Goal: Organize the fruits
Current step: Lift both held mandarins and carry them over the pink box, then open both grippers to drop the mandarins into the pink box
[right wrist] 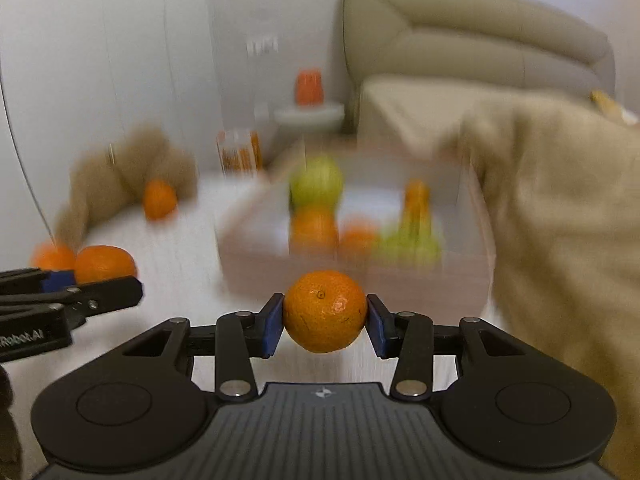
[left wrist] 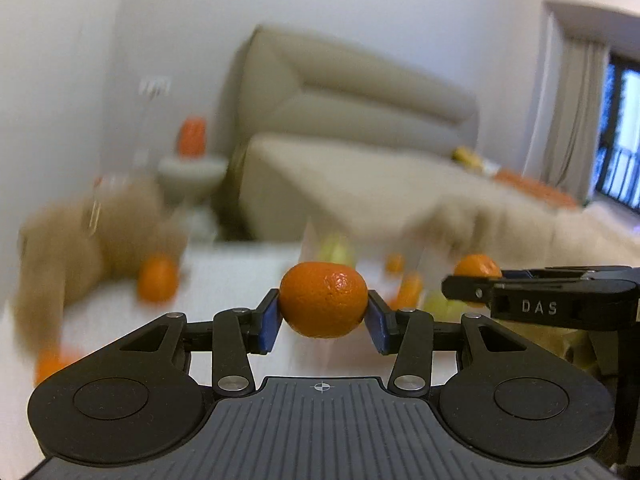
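Left gripper [left wrist: 323,312]: blue pads clamp one mandarin [left wrist: 323,300]. Right gripper [right wrist: 325,318]: pads clamp a second mandarin [right wrist: 325,311]. Both fruits are held above the white table [right wrist: 180,280]. Tray [right wrist: 360,276] behind: about three orange fruits and two green ones, blurred. Three loose mandarins on the table at left, one [right wrist: 159,199] beside brown cloth [right wrist: 120,172].

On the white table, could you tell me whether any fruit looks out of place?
Yes. One mandarin lies loose beside the brown cloth, and another sits near the table's edge, both outside the box holding the other fruit. Nothing looks spilled or damaged, though the background is blurred.
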Tool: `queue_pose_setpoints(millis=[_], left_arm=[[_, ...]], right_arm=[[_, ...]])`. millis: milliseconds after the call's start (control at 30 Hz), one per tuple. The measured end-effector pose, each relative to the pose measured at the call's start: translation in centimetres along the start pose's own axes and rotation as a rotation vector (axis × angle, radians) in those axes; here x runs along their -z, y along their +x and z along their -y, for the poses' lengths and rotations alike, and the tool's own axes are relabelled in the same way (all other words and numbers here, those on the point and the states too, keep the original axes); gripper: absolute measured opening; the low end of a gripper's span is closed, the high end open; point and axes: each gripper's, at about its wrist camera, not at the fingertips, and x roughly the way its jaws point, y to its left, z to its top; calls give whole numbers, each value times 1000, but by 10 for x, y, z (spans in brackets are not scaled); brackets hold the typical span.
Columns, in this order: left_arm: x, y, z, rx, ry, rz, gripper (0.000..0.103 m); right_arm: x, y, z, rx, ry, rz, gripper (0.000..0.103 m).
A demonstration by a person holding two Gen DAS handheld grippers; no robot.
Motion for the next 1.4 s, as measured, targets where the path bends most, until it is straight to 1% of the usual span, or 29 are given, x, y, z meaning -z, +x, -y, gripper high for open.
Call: queue_pose_setpoints(millis=[33,100,133,200,267,333,400,467,533,667,733,767,800,933,1067,1133,1167,1200,1233,1267,1333,1400], left_arm=[[-21,2,4,10,9,35,50],[-54,8,15,2,50,85,50],[-69,14,20,-4,71,102,50],[-92,26,27,13,76,108,50],[-106,42,31,51,53,83,50],[-111,63,32,78,16,32,50],[-106,89,32,93,1,-51,50],[-90,119,34,112,9,-169,50],[-68,145,35,117,27,-283,50],[-27,178,35,106,65,-409,50],[-11,184,33,89,75,-448,52],[-9,181,36,80,115,-416,52],[-8,180,36,70,150,-419,52],[-3,172,42,64,211,-433,52],[5,168,48,66,257,-435,52],[5,167,47,62,244,-431,52],[4,166,45,64,231,-435,52],[2,165,44,70,214,-440,52],[0,163,42,80,191,-438,52],[-2,161,39,89,172,-423,52],[-9,150,33,96,130,-349,51],[-15,142,28,100,106,-309,51]], right_arm=[[-21,-8,0,2,-4,51,43],[-65,-20,0,20,-24,131,43],[-90,-24,0,31,-34,163,43],[-127,-28,2,48,-45,198,43],[-159,-26,4,67,-62,205,43],[-179,-17,6,87,-75,180,43],[-188,-4,9,105,-86,148,43],[-187,10,11,116,-92,115,43],[-179,27,14,107,-90,72,43],[-151,70,19,86,-81,-47,43],[-137,94,22,87,-77,-114,43],[-127,103,21,85,-74,-149,43],[-119,116,21,83,-71,-189,43],[-94,150,24,64,-28,-305,43],[-76,173,29,18,30,-429,43],[-70,180,31,-1,59,-469,45],[-70,182,32,-4,66,-470,47],[-71,181,32,2,68,-463,54],[-72,177,32,11,64,-447,57],[-73,173,33,15,59,-432,57],[-81,160,34,25,46,-389,58],[-91,146,34,50,28,-332,62]])
